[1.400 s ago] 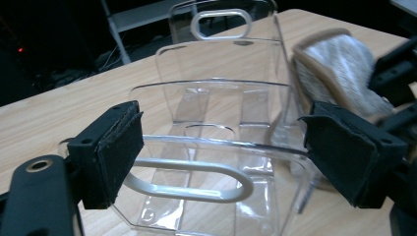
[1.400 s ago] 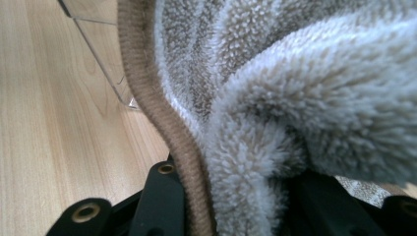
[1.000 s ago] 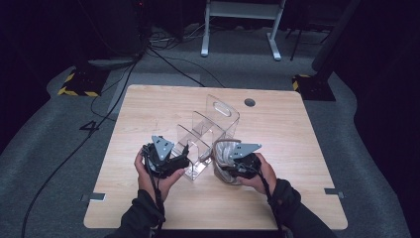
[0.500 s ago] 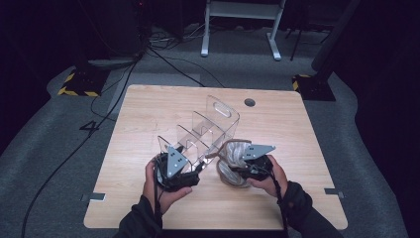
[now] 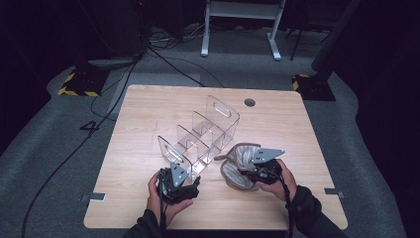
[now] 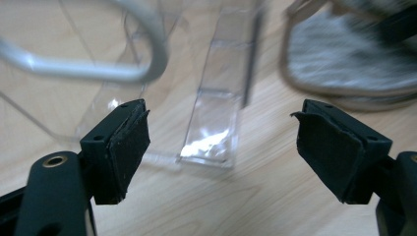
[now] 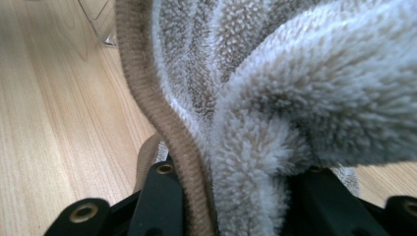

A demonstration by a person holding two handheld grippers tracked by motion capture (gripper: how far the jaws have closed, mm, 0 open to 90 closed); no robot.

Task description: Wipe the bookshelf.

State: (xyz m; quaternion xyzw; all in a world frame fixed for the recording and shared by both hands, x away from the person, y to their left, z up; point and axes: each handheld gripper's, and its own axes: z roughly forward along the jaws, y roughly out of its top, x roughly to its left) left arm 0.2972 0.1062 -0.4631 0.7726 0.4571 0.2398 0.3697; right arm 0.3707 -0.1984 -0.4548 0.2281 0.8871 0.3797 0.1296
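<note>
Slipper (image 7: 275, 98) clamped in right gripper (image 7: 236, 196), jaws mostly hidden | left gripper (image 6: 221, 147) open | organizer (image 6: 216, 108) blurred

Right tongs (image 5: 246, 171) on fleecy slipper (image 5: 240, 163) beside clear rack (image 5: 198, 136)

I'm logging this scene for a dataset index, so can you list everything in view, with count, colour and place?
Table: one, light wood, centre of the high view, with a round cable hole near its far edge.
Clear acrylic divider rack: one, transparent, standing mid-table, running diagonally.
Fleece slipper: one, grey-white pile with tan trim, on the table right of the rack.
Floor cables: several, black, beyond and left of the table.
White metal frame: one, on the floor behind the table.
Left gripper: one, black, jaws apart, facing the rack's near end.
Right gripper: one, black, jaws closed on the slipper.
Hands: two, at the near edge.
</note>
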